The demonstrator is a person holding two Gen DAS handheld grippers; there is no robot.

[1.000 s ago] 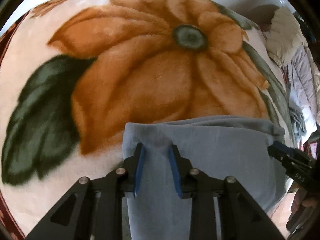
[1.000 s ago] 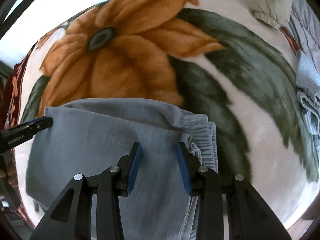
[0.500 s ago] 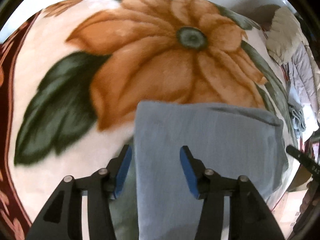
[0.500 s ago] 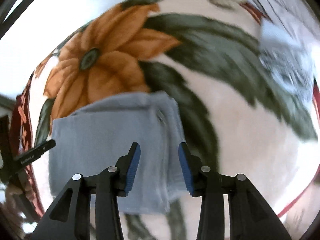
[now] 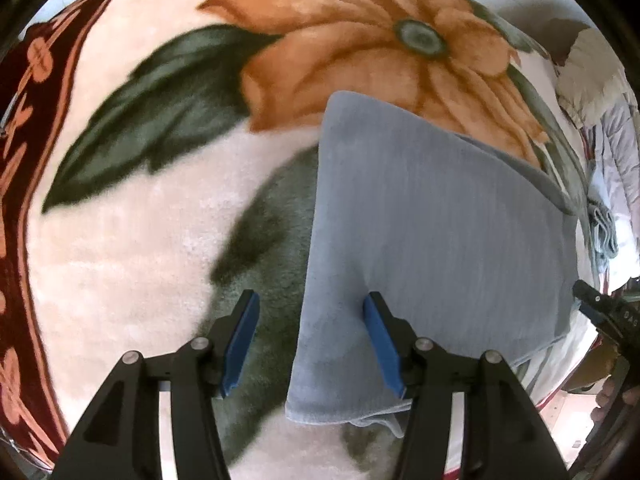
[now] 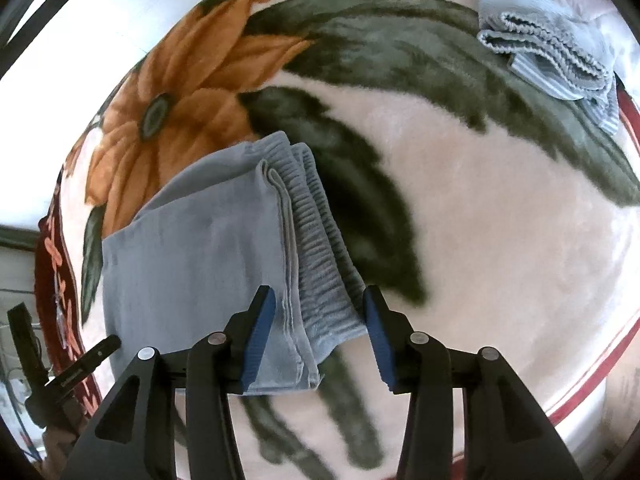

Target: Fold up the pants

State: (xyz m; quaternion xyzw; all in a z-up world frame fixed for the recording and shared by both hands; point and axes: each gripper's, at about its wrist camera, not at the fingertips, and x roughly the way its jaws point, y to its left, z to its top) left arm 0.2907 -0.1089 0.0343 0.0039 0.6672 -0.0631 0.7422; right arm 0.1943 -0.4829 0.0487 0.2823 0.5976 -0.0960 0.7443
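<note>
The pants (image 5: 432, 232) are laid as a compact, several-layered grey rectangle on the blanket (image 5: 132, 248) of a bed, over the printed flower and leaves, and the fold is judged to be all but done. The left gripper (image 5: 310, 344) is held spread, its right pad over the near left corner of the bundle and its left pad over bare blanket, nothing being pinched. The right gripper (image 6: 320, 336) is likewise spread, straddling the ribbed waistband (image 6: 320, 240) edge at the bundle's near right corner without gripping it. Trouble could be caused if either gripper is dropped or swept sideways: a pad could catch the top layer and peel it back, or the stacked edges at the waistband, which are already slightly staggered, could be dragged further out of line. The plush blanket could also be snagged and the whole bundle shifted. The waistband and the stepped layer edges are shown only in the right wrist view, as is a second folded cloth (image 6: 548, 52) lying well apart at the far right. The smooth left edge of the bundle is shown more fully in the left wrist view, together with bedding (image 5: 596, 80) piled at the far right.
</note>
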